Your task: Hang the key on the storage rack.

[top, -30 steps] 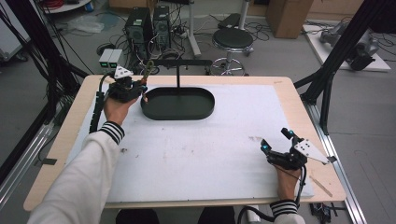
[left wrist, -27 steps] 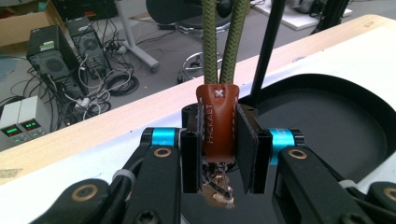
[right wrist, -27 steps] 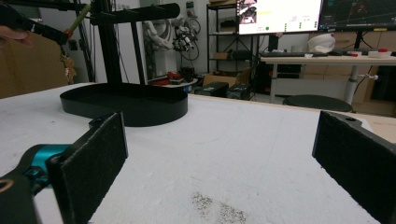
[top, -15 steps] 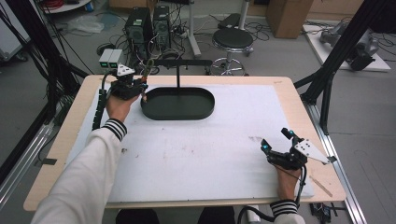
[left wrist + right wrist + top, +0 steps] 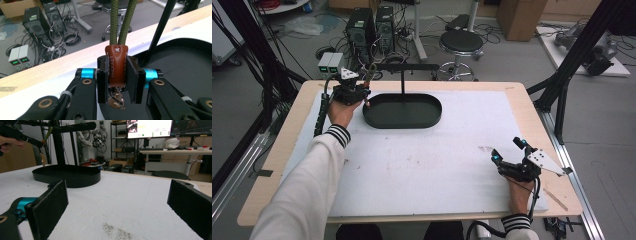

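My left gripper (image 5: pixel 363 91) hovers at the left end of the black oval tray (image 5: pixel 427 117), near the table's far left. In the left gripper view its jaws (image 5: pixel 117 75) are shut on a brown leather tab (image 5: pixel 116 62). A doubled green cord (image 5: pixel 122 22) rises from the tab and a small metal clasp (image 5: pixel 116 101) hangs below. A black post (image 5: pixel 402 85) with a crossbar (image 5: pixel 404 66) stands behind the tray. My right gripper (image 5: pixel 507 150) rests on the white mat at the near right, open, with nothing between its pads (image 5: pixel 51 202).
A white mat (image 5: pixel 422 165) covers the wooden table (image 5: pixel 532 95). Black frame struts (image 5: pixel 562 85) rise at both table sides. Beyond the far edge are a stool (image 5: pixel 461 42), computer towers (image 5: pixel 371 27) and cables on the floor. A dark smudge (image 5: pixel 116 232) marks the mat near the right gripper.
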### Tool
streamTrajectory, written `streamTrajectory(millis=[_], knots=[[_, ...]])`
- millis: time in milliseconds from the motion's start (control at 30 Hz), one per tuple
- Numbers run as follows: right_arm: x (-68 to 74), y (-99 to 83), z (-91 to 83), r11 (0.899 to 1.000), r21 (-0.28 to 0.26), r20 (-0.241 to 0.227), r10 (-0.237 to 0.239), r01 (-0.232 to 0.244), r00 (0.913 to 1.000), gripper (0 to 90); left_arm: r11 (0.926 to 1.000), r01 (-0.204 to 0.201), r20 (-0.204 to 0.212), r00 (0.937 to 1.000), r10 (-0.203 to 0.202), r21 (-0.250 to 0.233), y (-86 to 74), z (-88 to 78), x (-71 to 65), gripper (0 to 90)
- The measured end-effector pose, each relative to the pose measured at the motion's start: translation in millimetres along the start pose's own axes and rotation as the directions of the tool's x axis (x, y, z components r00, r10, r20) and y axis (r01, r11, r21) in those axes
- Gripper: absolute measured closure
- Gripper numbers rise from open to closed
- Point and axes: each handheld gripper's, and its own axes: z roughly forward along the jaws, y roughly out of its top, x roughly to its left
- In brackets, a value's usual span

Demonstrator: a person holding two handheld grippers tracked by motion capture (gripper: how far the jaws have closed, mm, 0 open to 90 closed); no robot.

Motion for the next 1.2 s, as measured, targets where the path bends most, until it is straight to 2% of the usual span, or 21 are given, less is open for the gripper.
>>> streamTrajectory(millis=[133,567,600,667,700,733,767,800,900,933,967,1000,1033,1100,1133,1200], knots=[[-0.3,0.0,0.1,1.0,-0.001,0.001,-0.003,0.003,1.0,2.2,0.9998,-0.003,0.0,1.0,0.003,0.022,-2.7,3.6,1.5,72.8],[-0.2,0.0,0.0,1.0,0.002,0.001,-0.003,0.003,1.0,2.3,1.0,0.008,0.018,0.9998,-0.008,0.005,-5.1,6.9,5.3,71.1],[-0.1,0.0,0.0,1.0,0.002,0.002,-0.004,0.004,1.0,2.3,0.9999,0.016,0.048,0.9987,-0.016,-0.003,-5.8,6.4,8.3,70.4],[-0.1,0.0,0.0,1.0,0.002,0.003,-0.008,0.008,1.0,2.3,0.9999,-0.006,0.077,0.997,0.007,-0.011,-6.8,5.1,11.7,68.1],[-0.2,-0.1,0.3,1.0,0.0,0.005,-0.011,0.011,0.9999,2.3,0.9996,-0.019,0.105,0.9942,0.021,-0.021,-7.2,3.9,14.4,65.4],[-0.3,-0.1,0.5,1.0,-0.002,0.003,-0.016,0.016,0.9999,2.3,0.999,-0.02,0.134,0.9906,0.025,-0.039,-7.4,2.7,16.4,59.0],[-0.3,-0.1,0.5,1.0,-0.002,0.003,-0.016,0.016,0.9999,2.3,0.999,-0.02,0.134,0.9906,0.025,-0.039,-7.4,2.7,16.4,52.8],[-0.1,-0.1,0.3,1.0,0.0,0.004,-0.012,0.012,0.9999,2.3,0.9974,-0.022,0.181,0.9829,0.034,-0.069,-7.0,-1.0,19.6,44.2],[-0.1,0.0,0.4,1.0,0.0,0.004,-0.018,0.018,0.9998,2.3,0.9951,-0.03,0.219,0.9745,0.05,-0.094,-5.7,-9.8,21.9,25.1],[-0.1,0.0,0.4,1.0,0.0,0.004,-0.018,0.018,0.9998,2.3,0.9951,-0.03,0.219,0.9745,0.05,-0.094,-5.7,-9.8,21.9,19.1],[-0.1,0.0,0.5,1.0,0.0,0.003,-0.017,0.017,0.9998,2.3,0.9944,-0.003,0.243,0.9695,0.029,-0.106,-6.3,-15.6,22.3,10.6],[-0.1,-0.1,0.3,1.0,0.001,0.004,-0.012,0.012,0.9999,2.3,0.9896,0.042,0.256,0.9666,-0.006,-0.138,-9.3,-25.7,21.9,5.6],[-0.2,-0.1,0.2,1.0,0.002,0.003,-0.009,0.009,1.0,2.3,0.9865,0.049,0.275,0.9616,-0.004,-0.157,-11.3,-31.9,22.0,2.2],[0.0,0.0,0.6,1.0,0.001,0.004,-0.016,0.016,0.9999,2.3,0.9802,0.037,0.326,0.9448,0.029,-0.194,-16.2,-44.4,22.4,1.7],[0.6,0.0,0.6,1.0,0.005,0.005,-0.015,0.015,0.9999,2.3,0.9802,0.037,0.326,0.9448,0.029,-0.194,-16.2,-44.4,22.4,1.7],[0.7,0.2,1.3,1.0,0.012,0.005,-0.015,0.015,0.9999,2.3,0.9724,-0.001,0.335,0.9389,0.081,-0.233,-21.7,-57.6,22.6,1.7]])
